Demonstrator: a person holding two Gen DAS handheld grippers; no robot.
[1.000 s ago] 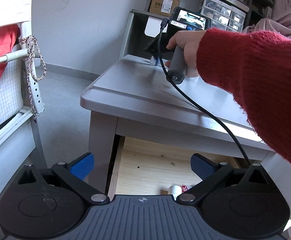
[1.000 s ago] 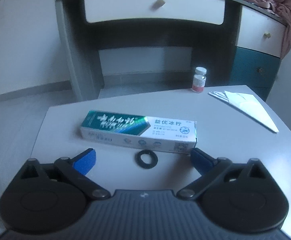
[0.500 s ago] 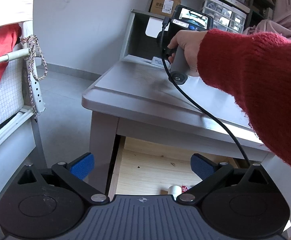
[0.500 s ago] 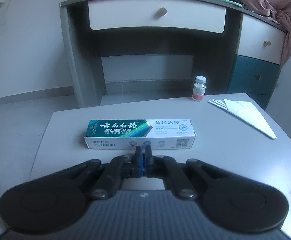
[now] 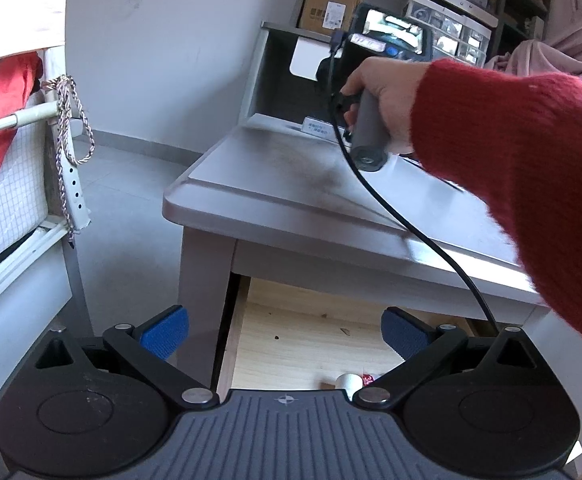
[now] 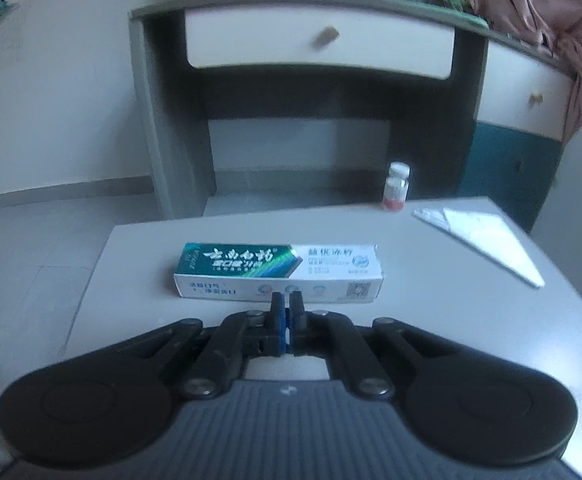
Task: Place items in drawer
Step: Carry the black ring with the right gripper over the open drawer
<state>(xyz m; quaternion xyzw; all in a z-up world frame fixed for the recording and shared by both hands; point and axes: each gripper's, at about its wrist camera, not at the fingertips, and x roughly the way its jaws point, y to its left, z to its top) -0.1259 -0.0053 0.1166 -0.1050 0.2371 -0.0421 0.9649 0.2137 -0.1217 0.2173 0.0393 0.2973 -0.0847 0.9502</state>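
Note:
My right gripper [image 6: 287, 320] is shut, its blue pads pressed together just in front of a green and white toothpaste box [image 6: 279, 274] lying on the grey table [image 6: 431, 300]. The small black ring seen earlier is hidden; I cannot tell whether the pads hold it. A small white-capped bottle [image 6: 397, 186] stands at the table's far edge. My left gripper [image 5: 283, 332] is open and empty, below the table, facing the open wooden drawer [image 5: 303, 344]. A white-capped item [image 5: 349, 382] lies in the drawer. The right gripper's handle [image 5: 367, 136] shows above the table in the left wrist view.
Folded white paper [image 6: 479, 240] lies on the table's right side. A desk with white drawers [image 6: 319, 40] stands behind. A white rack with red cloth and rope [image 5: 19, 128] stands left of the table. The right gripper's black cable [image 5: 411, 232] hangs over the table edge.
My right gripper closed over the spot where the black ring lay, then lifted and drew back a little from the toothpaste box. The left gripper stayed nearly still and open.

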